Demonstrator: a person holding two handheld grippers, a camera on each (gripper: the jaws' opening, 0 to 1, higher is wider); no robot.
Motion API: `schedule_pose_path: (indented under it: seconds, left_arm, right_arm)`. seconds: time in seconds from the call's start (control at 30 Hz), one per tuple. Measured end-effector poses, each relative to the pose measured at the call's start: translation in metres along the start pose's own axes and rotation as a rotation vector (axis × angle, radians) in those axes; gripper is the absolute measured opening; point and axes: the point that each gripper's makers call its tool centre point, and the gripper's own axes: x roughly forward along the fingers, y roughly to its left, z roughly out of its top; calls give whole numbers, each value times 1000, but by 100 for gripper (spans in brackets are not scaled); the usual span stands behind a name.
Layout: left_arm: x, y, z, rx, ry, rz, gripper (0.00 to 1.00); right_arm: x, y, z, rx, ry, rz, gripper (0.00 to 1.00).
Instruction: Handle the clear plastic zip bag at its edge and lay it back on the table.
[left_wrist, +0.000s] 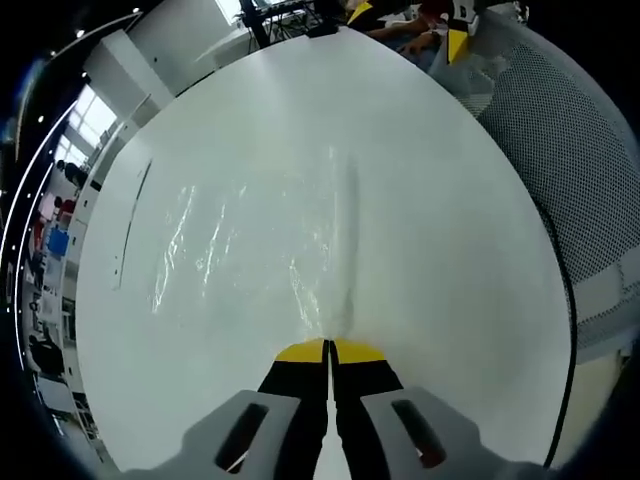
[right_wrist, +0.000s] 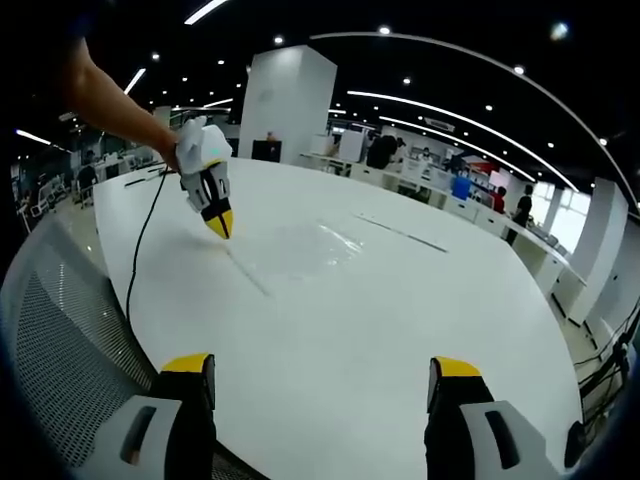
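A clear plastic zip bag (left_wrist: 250, 250) lies spread on the white table (left_wrist: 450, 260), showing mostly as glints and creases. My left gripper (left_wrist: 328, 346) is shut on the bag's near edge, yellow tips pressed together. In the right gripper view a hand holds that left gripper (right_wrist: 220, 226) tip-down at the bag's (right_wrist: 330, 243) left edge, low over the table (right_wrist: 330, 340). My right gripper (right_wrist: 322, 368) hangs open at the table's near side, well apart from the bag, with nothing between its jaws.
A grey mesh chair back (left_wrist: 570, 150) stands at the table's edge, also seen as the mesh chair (right_wrist: 60, 340). A black cable (right_wrist: 138, 250) trails from the left gripper. A thin dark line (right_wrist: 400, 232) marks the table beyond the bag. Desks and people stand farther back.
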Motion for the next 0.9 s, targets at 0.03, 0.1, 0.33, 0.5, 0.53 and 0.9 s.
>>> schedule_pose_path:
  seconds: [0.03, 0.1, 0.33, 0.5, 0.53, 0.9]
  left_arm:
    - [-2, -1, 1, 3, 4, 6, 0]
    - [-4, -2, 2, 2, 7, 15, 0]
    - [-11, -8, 6, 0, 11, 50, 0]
    - [-14, -9, 7, -5, 11, 60, 0]
    - [-15, -8, 7, -8, 9, 65, 0]
    - [-25, -22, 17, 0, 7, 90, 0]
  right_arm:
    - [0, 0, 0, -1, 0, 0, 88]
    - [0, 0, 1, -1, -2, 0, 88]
    - [-1, 0, 2, -11, -4, -5, 88]
    - [-2, -5, 5, -35, -15, -31, 89]
    - [-2, -4, 5, -32, -15, -28, 89]
    - [-3, -3, 9, -73, -4, -11, 83]
